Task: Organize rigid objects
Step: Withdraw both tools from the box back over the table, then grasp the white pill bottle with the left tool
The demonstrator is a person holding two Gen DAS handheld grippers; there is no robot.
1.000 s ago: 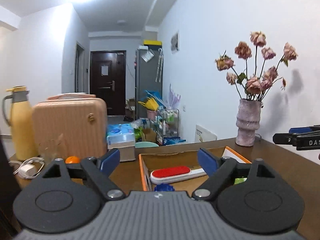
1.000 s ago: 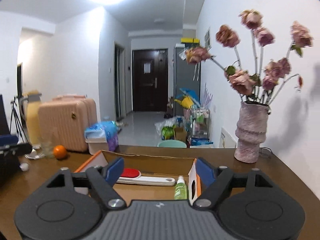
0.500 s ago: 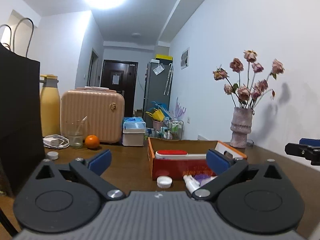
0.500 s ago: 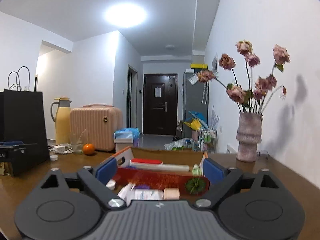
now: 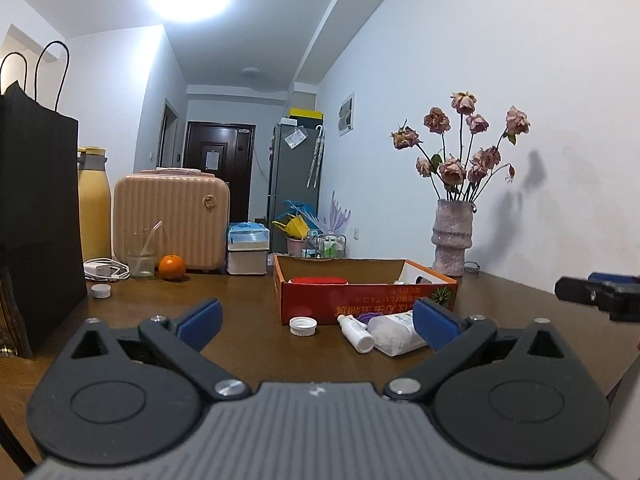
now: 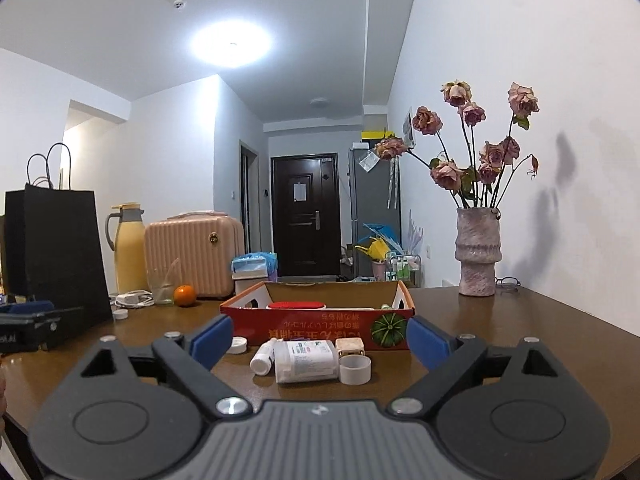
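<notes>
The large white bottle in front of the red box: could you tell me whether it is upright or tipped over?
Tipped over. The large white bottle lies on its side on the table, label facing up.

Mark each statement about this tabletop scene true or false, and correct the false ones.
1. Both grippers are open and hold nothing. True: the left gripper and the right gripper each have their jaws spread wide.
2. The large white bottle stands upright inside the cardboard box. False: it lies on its side on the table, in front of the box.
3. An orange sits on the table near the pink suitcase. True.
4. The vase is empty. False: it holds dried roses.
5. A roll of tape lies beside the large white bottle. True.
</notes>
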